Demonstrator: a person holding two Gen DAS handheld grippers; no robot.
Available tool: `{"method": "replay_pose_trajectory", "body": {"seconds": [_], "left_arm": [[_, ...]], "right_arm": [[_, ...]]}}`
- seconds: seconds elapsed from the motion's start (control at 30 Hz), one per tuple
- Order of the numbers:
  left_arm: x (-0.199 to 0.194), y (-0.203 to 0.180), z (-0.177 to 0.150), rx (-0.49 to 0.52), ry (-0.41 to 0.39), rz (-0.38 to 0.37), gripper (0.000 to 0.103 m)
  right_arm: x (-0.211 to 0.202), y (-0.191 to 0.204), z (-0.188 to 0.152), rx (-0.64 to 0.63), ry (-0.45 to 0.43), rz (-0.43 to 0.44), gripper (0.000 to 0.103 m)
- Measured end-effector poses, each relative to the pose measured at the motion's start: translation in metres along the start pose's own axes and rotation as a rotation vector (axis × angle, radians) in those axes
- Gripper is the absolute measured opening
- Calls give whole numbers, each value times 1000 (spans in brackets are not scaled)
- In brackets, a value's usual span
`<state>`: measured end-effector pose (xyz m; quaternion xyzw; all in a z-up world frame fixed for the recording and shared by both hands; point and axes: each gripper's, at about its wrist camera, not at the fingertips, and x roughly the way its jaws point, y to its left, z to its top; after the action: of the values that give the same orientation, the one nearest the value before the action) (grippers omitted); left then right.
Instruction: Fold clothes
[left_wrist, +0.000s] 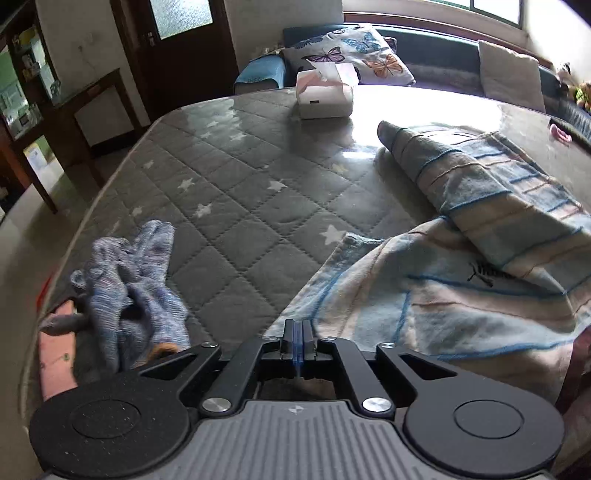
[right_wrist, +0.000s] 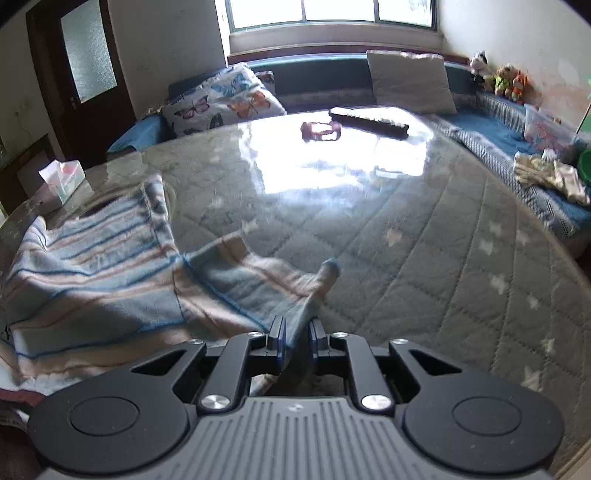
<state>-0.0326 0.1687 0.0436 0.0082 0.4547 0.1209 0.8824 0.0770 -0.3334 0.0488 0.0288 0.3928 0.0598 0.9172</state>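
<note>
A pale shirt with blue and pink stripes (left_wrist: 443, 295) lies on the quilted grey star-pattern table (left_wrist: 229, 184), one sleeve (left_wrist: 424, 155) laid across its body. My left gripper (left_wrist: 297, 332) sits at the shirt's lower left edge with its blue pads pressed together, and the hem runs taut up to the fingertips. In the right wrist view the same shirt (right_wrist: 92, 277) spreads to the left. My right gripper (right_wrist: 297, 332) stands open with a corner of the shirt's hem in the gap between its fingers.
A crumpled blue-grey knit garment (left_wrist: 129, 288) lies at the table's left edge, over something pink. A tissue box (left_wrist: 325, 96) stands at the far side. A remote (right_wrist: 369, 120) and a pink object (right_wrist: 321, 131) lie far back. Sofa with pillows (right_wrist: 221, 99) and loose clothes (right_wrist: 550, 177) surrounds the table.
</note>
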Motion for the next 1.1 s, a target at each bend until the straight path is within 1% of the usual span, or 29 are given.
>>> {"method": "replay_pose_trajectory", "body": {"seconds": [0.07, 0.13, 0.17, 0.27, 0.5, 0.57, 0.67, 0.8, 0.9, 1.03, 1.1], "left_arm": [[-4, 3, 4, -9, -17, 2, 5], [-7, 6, 10, -15, -49, -3, 5], [-8, 5, 13, -13, -63, -4, 5], [-3, -2, 24, -15, -91, -25, 8], [29, -26, 62, -38, -117, -103, 9], [35, -33, 75, -40, -134, -120, 15], [45, -43, 92, -37, -148, -137, 16], [64, -53, 112, -32, -140, -142, 16], [79, -57, 122, -37, -118, -142, 16], [95, -59, 130, -46, -93, -139, 20], [101, -59, 132, -49, -84, -136, 20]], "right_arm": [[-3, 4, 7, -22, -8, 12, 15], [-5, 10, 20, -46, -28, 29, 25], [-6, 13, 26, -60, -37, 39, 26], [4, 31, 43, -122, -45, 80, 27], [53, 80, 83, -220, -16, 199, 27], [69, 94, 94, -241, -7, 227, 27], [92, 111, 108, -272, -4, 245, 26], [136, 136, 126, -310, 9, 259, 26], [164, 150, 134, -309, 20, 272, 27], [193, 167, 140, -306, 34, 280, 28], [202, 173, 141, -310, 31, 278, 31]]}}
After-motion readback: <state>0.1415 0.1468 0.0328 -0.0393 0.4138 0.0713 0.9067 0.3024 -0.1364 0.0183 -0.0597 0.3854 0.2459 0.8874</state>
